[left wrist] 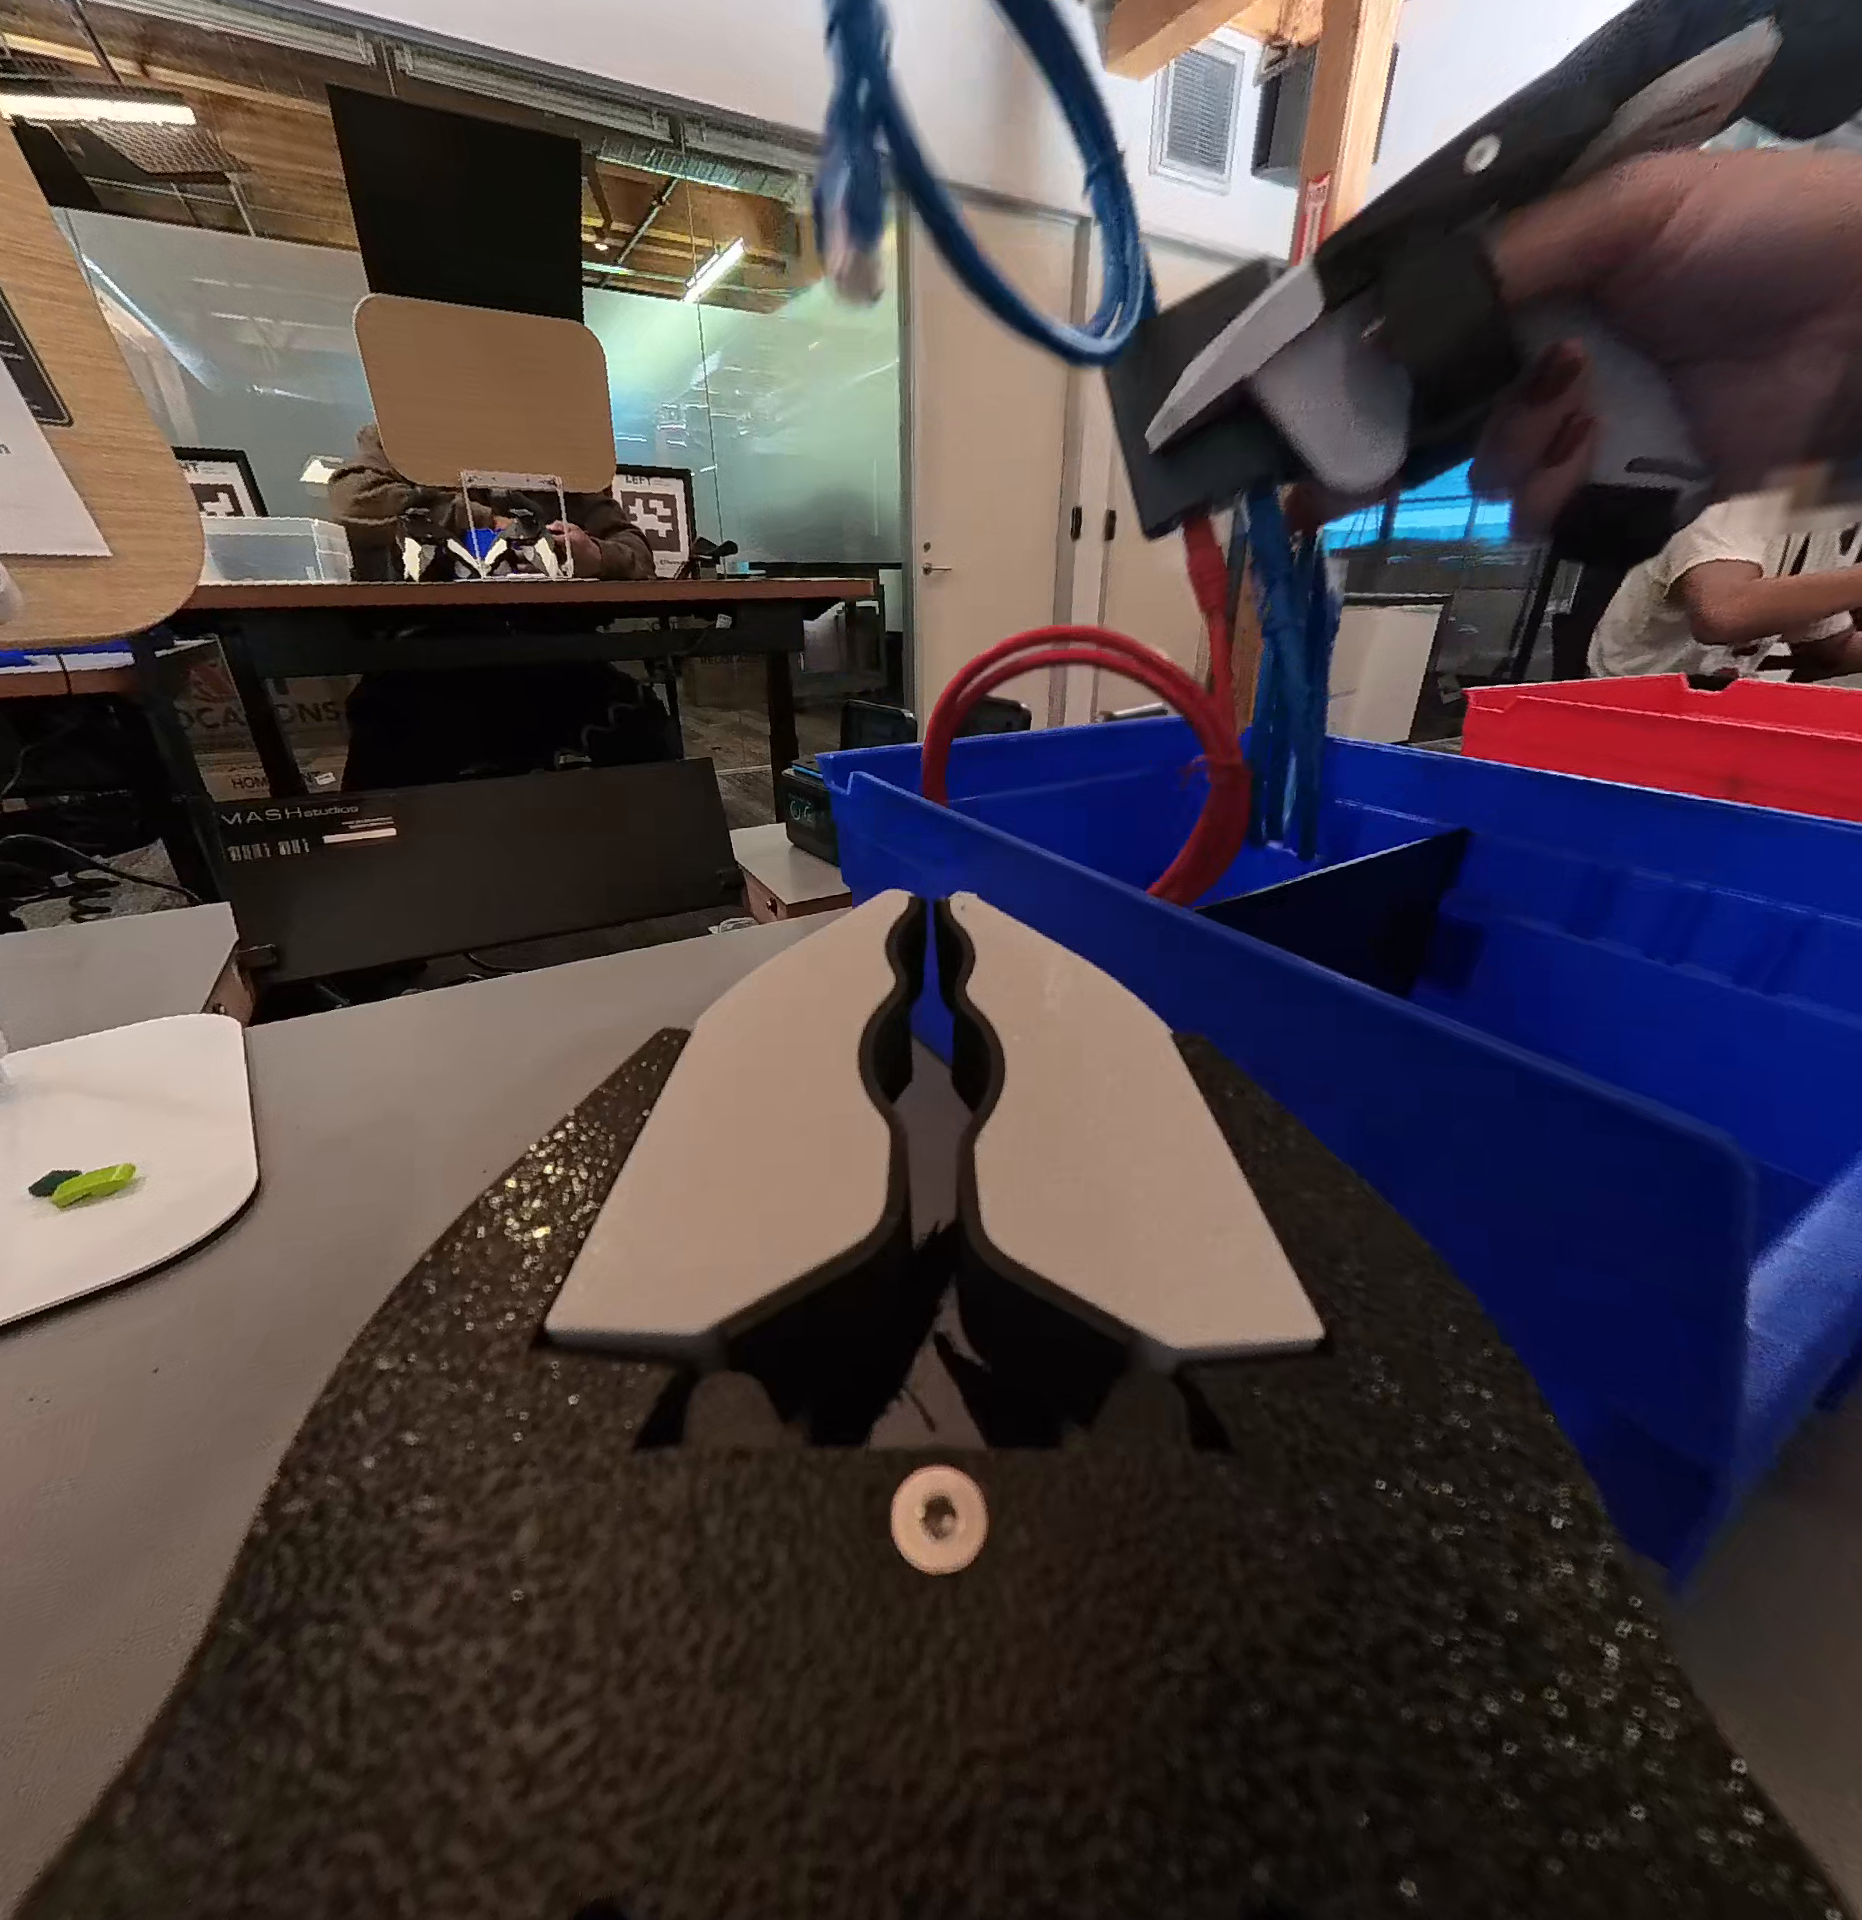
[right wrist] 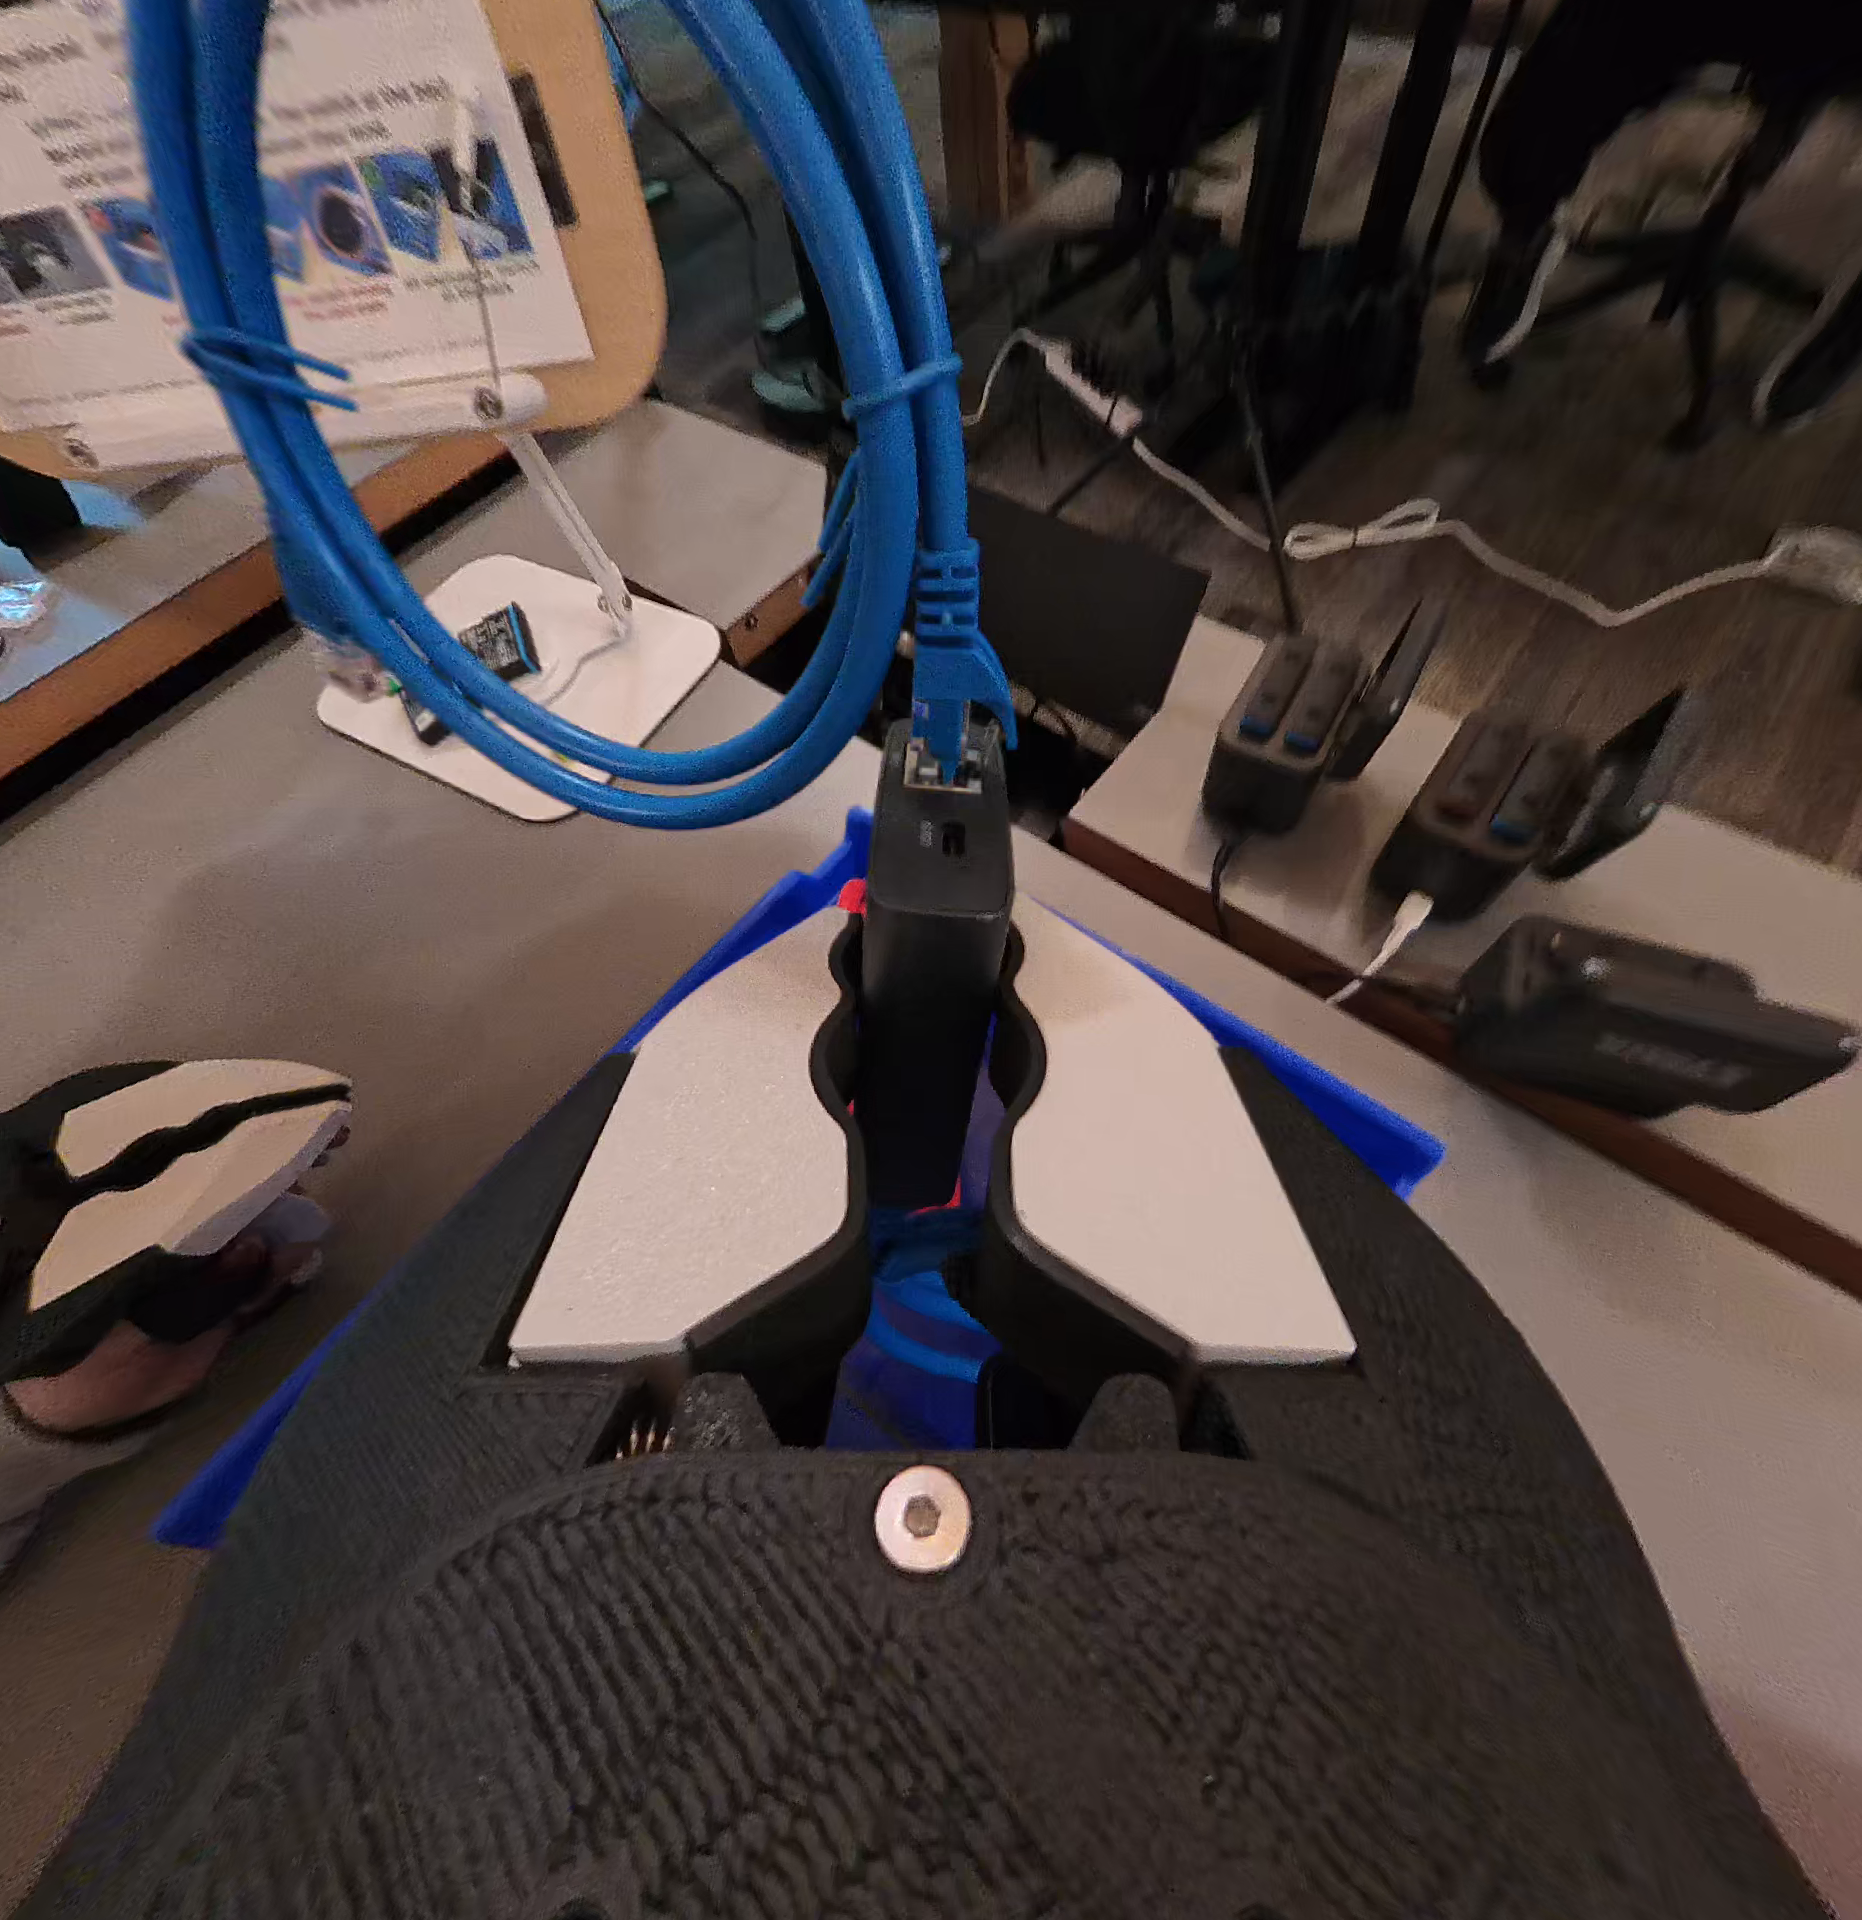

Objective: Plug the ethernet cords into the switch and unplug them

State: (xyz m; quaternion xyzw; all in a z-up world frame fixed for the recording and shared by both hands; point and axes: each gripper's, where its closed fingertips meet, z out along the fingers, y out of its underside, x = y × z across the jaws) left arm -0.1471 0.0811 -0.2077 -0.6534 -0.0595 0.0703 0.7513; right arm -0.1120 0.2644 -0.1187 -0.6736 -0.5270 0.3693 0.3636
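Black box (right wrist: 932, 914) with blue cable (right wrist: 553, 717) plugged in, clamped in right gripper (right wrist: 932, 966) above blue bin (left wrist: 1322, 1091), left gripper (left wrist: 932, 914) closed, empty, near the bin's corner.

Open workshop room
Grey table (left wrist: 407, 1122), frosted glass wall (left wrist: 231, 343), white door (left wrist: 989, 436), wooden beam (left wrist: 1342, 114) overhead.

Landmark: bin (left wrist: 1322, 1091) on table (left wrist: 439, 1195).
Left gripper (left wrist: 932, 914) just left of bin's near wall, low over table.
Right gripper (right wrist: 932, 956) above bin, clamped on box-shaped device (right wrist: 937, 894).
Cable coil (right wrist: 553, 623) hangs from device's port, above bin and table.
Second cable coil (left wrist: 1093, 748) inside bin, at far end, behind divider (left wrist: 1353, 914).
Second bin (left wrist: 1685, 738) behind and right of first.
Stand base (left wrist: 96, 1164) on table, well left of bin.
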